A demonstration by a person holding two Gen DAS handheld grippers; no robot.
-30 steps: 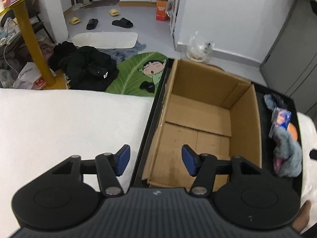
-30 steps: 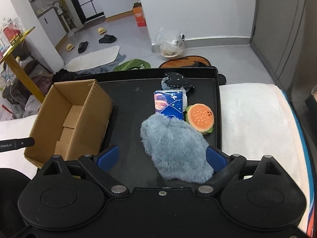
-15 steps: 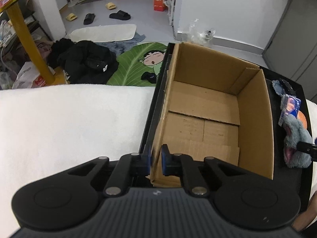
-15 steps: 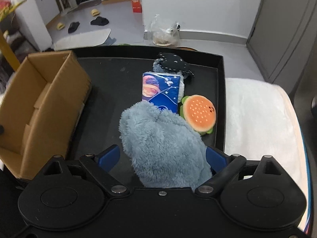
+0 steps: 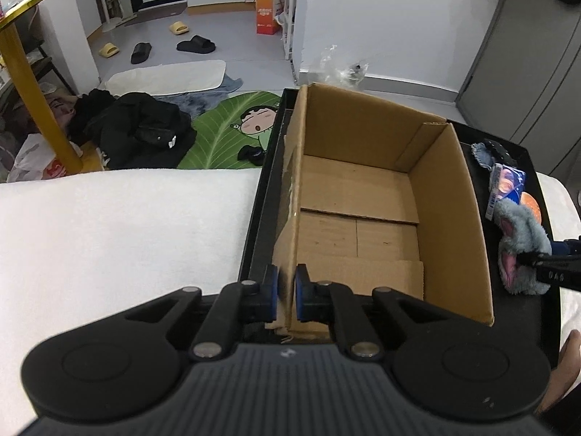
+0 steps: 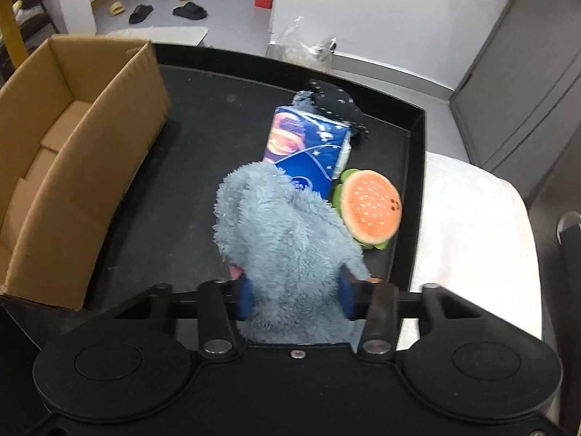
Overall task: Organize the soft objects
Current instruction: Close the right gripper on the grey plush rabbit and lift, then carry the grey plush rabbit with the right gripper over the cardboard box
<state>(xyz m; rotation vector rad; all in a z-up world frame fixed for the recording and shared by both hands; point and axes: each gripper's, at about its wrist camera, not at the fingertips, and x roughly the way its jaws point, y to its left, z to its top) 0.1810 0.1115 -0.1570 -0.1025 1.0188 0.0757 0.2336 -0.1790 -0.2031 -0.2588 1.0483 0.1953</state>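
Note:
An open, empty cardboard box (image 5: 363,196) stands on the left of a black tray (image 6: 203,134). My left gripper (image 5: 287,296) is shut on the box's near left wall. My right gripper (image 6: 294,299) is shut on a fluffy grey-blue plush (image 6: 287,239), which also shows in the left wrist view (image 5: 519,239). Behind the plush lie a blue tissue pack (image 6: 308,145), a burger plush (image 6: 370,210) and a dark spotted soft item (image 6: 334,100).
The tray sits on a white towel-covered surface (image 5: 109,236) that also runs along its right side (image 6: 468,239). Beyond the table, the floor holds dark clothes (image 5: 134,127), a green cartoon mat (image 5: 232,127) and a yellow table leg (image 5: 32,83).
My left gripper moved in and shut on the box's near left wall. My right gripper moved forward and shut on the grey-blue plush, which was lying between its open fingers.

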